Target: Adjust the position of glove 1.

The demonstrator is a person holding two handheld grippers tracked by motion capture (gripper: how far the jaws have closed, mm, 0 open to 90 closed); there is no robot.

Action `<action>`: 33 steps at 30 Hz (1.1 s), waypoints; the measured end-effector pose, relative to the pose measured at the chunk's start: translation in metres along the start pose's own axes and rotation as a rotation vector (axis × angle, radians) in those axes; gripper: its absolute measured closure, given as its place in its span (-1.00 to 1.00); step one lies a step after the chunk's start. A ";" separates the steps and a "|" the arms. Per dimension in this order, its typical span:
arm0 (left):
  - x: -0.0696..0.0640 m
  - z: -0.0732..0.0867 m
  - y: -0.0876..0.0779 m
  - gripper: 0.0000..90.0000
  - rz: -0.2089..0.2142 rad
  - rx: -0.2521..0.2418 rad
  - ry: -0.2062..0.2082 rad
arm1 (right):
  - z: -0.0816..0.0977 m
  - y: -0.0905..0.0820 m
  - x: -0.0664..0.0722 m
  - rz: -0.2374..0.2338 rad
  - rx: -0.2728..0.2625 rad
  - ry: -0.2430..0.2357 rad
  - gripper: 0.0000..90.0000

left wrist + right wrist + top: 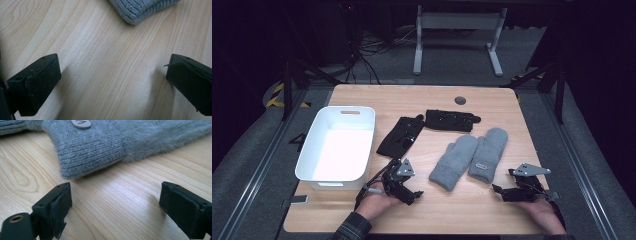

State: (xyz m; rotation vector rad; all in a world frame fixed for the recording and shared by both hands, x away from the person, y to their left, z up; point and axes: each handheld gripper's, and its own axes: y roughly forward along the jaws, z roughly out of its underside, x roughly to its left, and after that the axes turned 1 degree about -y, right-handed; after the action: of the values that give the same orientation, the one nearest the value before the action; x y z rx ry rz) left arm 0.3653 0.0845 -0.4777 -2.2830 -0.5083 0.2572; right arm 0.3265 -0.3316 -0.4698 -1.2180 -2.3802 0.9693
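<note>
On the worktop [362, 220], nothing packed yet: white bin [314, 167] empty, grey mittens [472, 157] and black gloves [422, 127] all loose beside it. Left gripper [409, 194] and right gripper [501, 192] fingers wide apart, empty, near mitten cuffs.

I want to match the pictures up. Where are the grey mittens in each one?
High view: grey mittens lie right of centre, side by side.
Left gripper view: one knit cuff at the top edge.
Right gripper view: a cuff across the top.
Shared landmark: the wooden table.
</note>
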 end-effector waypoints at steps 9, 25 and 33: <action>0.000 -0.005 -0.010 -0.43 0.000 -0.005 -0.030 | 0.000 0.000 0.000 -0.002 0.000 0.000 -0.75; 0.006 -0.047 -0.018 1.00 0.101 -0.040 -0.036 | 0.000 0.000 0.000 -0.003 0.000 -0.001 -0.75; 0.006 -0.072 -0.008 1.00 0.114 -0.052 0.002 | 0.000 0.000 0.000 -0.002 0.000 -0.001 -0.75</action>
State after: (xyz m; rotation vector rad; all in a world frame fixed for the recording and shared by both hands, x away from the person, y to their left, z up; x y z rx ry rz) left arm 0.3924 0.0456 -0.4226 -2.3667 -0.3885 0.3013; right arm 0.3266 -0.3318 -0.4698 -1.2150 -2.3814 0.9692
